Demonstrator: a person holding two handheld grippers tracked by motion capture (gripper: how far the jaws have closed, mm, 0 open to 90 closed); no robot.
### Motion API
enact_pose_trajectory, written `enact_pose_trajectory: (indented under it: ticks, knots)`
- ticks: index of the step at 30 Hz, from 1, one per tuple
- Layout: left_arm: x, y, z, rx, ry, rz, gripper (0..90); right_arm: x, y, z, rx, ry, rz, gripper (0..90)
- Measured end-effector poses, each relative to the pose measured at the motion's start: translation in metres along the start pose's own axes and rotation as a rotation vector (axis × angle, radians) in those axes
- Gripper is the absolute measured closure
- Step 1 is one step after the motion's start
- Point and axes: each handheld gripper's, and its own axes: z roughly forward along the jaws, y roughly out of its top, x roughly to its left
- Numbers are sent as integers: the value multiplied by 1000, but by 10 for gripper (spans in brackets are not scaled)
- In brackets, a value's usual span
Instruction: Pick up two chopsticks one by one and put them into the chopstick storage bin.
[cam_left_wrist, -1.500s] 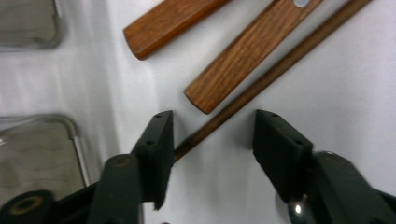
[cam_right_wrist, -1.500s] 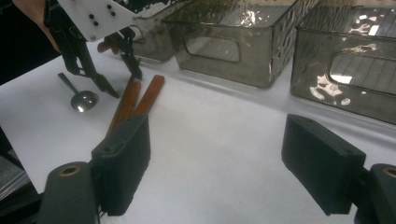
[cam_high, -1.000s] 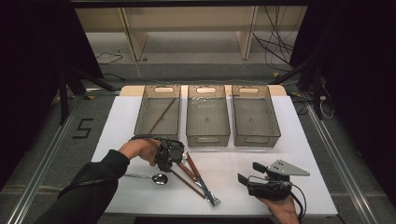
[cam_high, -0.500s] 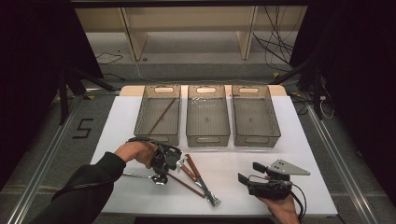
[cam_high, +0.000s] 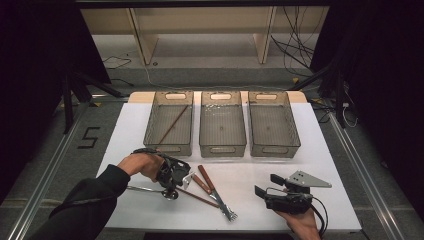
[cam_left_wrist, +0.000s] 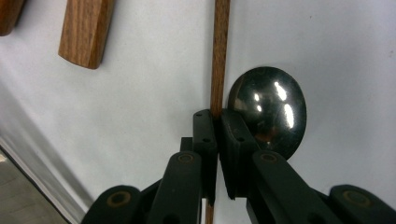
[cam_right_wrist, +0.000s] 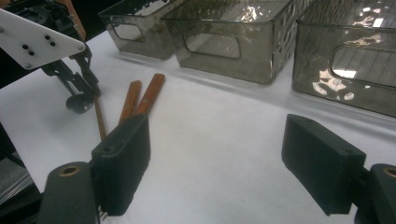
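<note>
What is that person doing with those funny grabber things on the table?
The person is picking up a thin wooden stick from the white table. The left gripper has just closed its jaws on it, right beside a shiny metal spoon. The right gripper rests open, holding nothing. One stick already lies in the left bin; the wooden-handled utensils wait on the table.

"5" on the floor (cam_high: 89, 137)

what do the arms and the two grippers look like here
Both grippers are black, with two blocky black jaws on hinged links. The right gripper bears a grey three-cornered plate on top and trails a black cable. The left gripper is held by an arm in a dark long sleeve.
</note>
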Motion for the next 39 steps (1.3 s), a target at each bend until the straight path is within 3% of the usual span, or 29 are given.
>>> enact_pose_trajectory:
  ticks: [9,19,23,28,39]
  knots:
    - [-4,-4,-5,-15,13,-9,851,0,0,1,2,3,2,246]
    - [-6,-10,-25,-49,68,-29,852,-1,0,0,-1,3,3,246]
    - [-8,-11,-37,-83,98,-73,852,0,0,0,-2,3,6,246]
    - [-7,-16,-51,-102,162,-205,851,0,0,0,-3,2,5,246]
    - [13,-31,-80,-288,230,-559,850,0,0,-1,-4,0,6,246]
